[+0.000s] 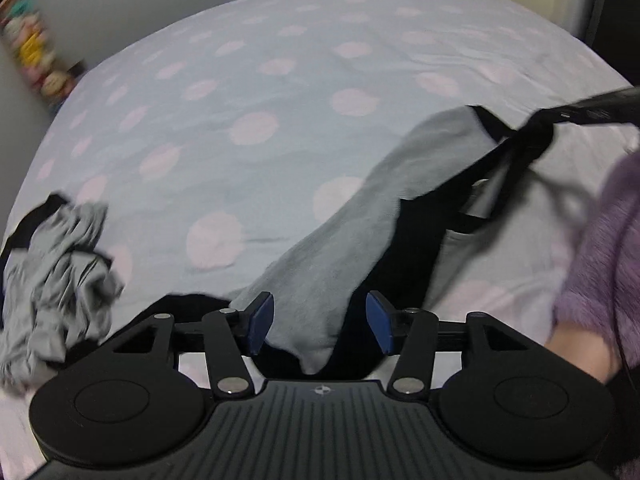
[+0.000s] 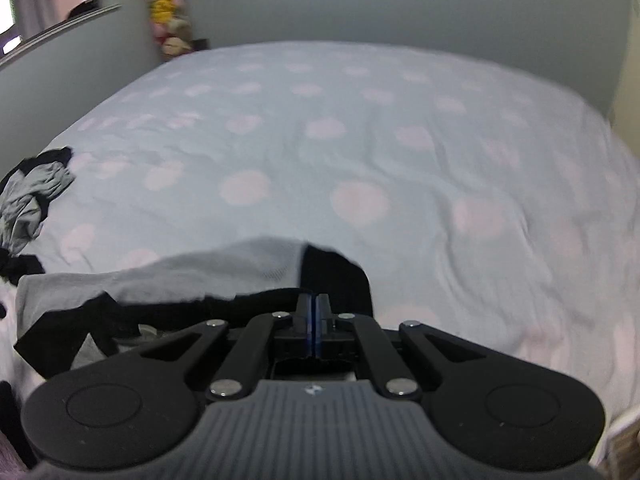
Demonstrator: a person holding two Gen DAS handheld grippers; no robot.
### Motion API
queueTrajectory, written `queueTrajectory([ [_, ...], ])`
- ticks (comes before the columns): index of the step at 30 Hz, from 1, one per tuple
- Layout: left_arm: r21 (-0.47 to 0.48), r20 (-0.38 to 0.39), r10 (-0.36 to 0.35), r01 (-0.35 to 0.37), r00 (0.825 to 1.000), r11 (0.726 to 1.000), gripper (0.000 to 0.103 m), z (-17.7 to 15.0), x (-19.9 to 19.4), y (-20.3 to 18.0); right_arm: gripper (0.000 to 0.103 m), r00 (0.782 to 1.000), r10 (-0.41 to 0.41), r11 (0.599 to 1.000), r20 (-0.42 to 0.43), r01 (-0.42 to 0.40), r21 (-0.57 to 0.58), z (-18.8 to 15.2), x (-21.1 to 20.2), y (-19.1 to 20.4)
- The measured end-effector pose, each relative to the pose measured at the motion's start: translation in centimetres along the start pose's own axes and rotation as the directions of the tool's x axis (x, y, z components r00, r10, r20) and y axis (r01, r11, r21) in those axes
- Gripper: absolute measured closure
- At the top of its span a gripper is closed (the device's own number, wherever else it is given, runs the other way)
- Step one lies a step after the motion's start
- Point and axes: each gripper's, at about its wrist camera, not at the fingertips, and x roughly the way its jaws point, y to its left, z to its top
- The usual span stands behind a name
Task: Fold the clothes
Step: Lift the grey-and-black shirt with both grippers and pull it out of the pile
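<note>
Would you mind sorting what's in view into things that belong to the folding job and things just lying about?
Folding job:
- grey-and-black garment
- crumpled grey clothes
- left hand-held gripper
- right hand-held gripper

Lying about:
- spotted bedsheet
- stuffed toys

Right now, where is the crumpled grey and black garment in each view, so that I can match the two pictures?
Left wrist view: crumpled garment at the lower left edge, beside the left gripper.
Right wrist view: crumpled garment at the middle left edge, smaller.
Shared landmark: the dotted bedsheet it lies on.
</note>
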Motion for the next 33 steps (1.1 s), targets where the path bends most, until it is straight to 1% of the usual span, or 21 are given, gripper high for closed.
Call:
queueTrajectory([
  [2,0.041,-0.005,-0.016,0.016,1.000,0.999,0.053,0.0,0.4,-0.8,0.101,1.000,0.013,0.999,-0.002,-0.013,0.038,-0.1,0.3,-0.6],
  [4,0.091,-0.021,-0.007,0.009,1.000,0.996,0.053,0.2,1.3,-1.8,0.101,1.000,0.024,0.997,-0.002,-0.024,0.069,-0.1,0.7,-1.0],
  [6,0.134,-0.046,0.008,-0.002,0.999,0.991,0.053,0.3,2.7,-2.6,0.101,1.000,0.026,0.997,-0.001,-0.026,0.070,-0.4,0.8,-0.9],
  [8,0.152,-0.075,0.002,0.010,0.997,0.988,0.054,0.3,4.2,-2.8,0.101,1.000,0.026,0.998,0.001,-0.026,0.062,-0.5,0.9,-0.9],
  [9,0.149,-0.093,-0.009,0.023,0.996,0.989,0.056,0.5,5.0,-2.8,0.101,1.000,0.026,0.998,0.002,-0.026,0.058,-0.5,0.9,-0.9],
  [10,0.144,-0.109,-0.020,0.036,0.994,0.989,0.061,0.7,5.7,-2.8,0.101,1.000,0.028,0.998,0.004,-0.028,0.059,-0.5,0.9,-1.0],
  [11,0.134,-0.118,-0.027,0.043,0.993,0.990,0.070,0.8,6.3,-2.8,0.101,0.999,0.033,0.997,0.006,-0.033,0.066,-0.6,0.8,-1.2],
  [13,0.093,-0.130,-0.028,0.040,0.991,0.995,0.077,1.0,7.3,-2.8,0.101,0.999,0.044,0.995,0.007,-0.045,0.089,-0.6,0.9,-1.7],
  [14,0.056,-0.135,-0.019,0.027,0.991,0.998,0.084,1.1,7.6,-2.8,0.100,0.999,0.050,0.994,0.005,-0.051,0.102,-0.7,1.0,-1.9],
  [15,0.012,-0.140,-0.004,0.006,0.990,1.000,0.088,1.2,7.7,-2.8,0.101,0.998,0.055,0.992,0.002,-0.055,0.110,-0.7,1.0,-2.1],
  [17,-0.071,-0.134,0.025,-0.035,0.991,0.997,0.100,1.6,7.4,-3.2,0.100,0.998,0.062,0.991,-0.001,-0.062,0.116,-0.8,1.1,-2.2],
  [18,-0.112,-0.126,0.043,-0.058,0.991,0.992,0.101,1.7,7.1,-3.5,0.100,0.998,0.068,0.991,0.002,-0.067,0.117,-0.8,1.0,-2.3],
  [20,-0.198,-0.095,0.060,-0.078,0.994,0.977,0.101,1.9,6.1,-3.7,0.100,0.997,0.073,0.990,0.007,-0.073,0.120,-0.7,1.0,-2.3],
  [22,-0.276,-0.056,0.074,-0.087,0.996,0.957,0.101,1.8,5.1,-4.0,0.100,0.998,0.070,0.990,0.005,-0.070,0.120,-0.5,1.2,-2.2],
  [23,-0.299,-0.035,0.081,-0.088,0.996,0.950,0.101,1.6,4.6,-4.1,0.100,0.998,0.064,0.991,0.004,-0.064,0.117,-0.4,1.3,-2.0],
  [26,-0.349,0.023,0.116,-0.101,0.993,0.932,0.101,1.4,3.1,-3.8,0.101,0.999,0.033,0.996,0.010,-0.034,0.084,-0.3,1.0,-1.3],
  [30,-0.410,0.095,0.144,-0.093,0.985,0.907,0.102,1.6,1.5,-2.6,0.101,0.998,-0.011,0.999,0.055,0.008,0.053,-0.4,-0.1,-0.5],
  [33,-0.448,0.145,0.146,-0.067,0.979,0.892,0.102,1.6,0.3,-1.9,0.101,0.995,-0.052,0.998,0.088,0.050,0.027,-0.3,-0.9,0.1],
])
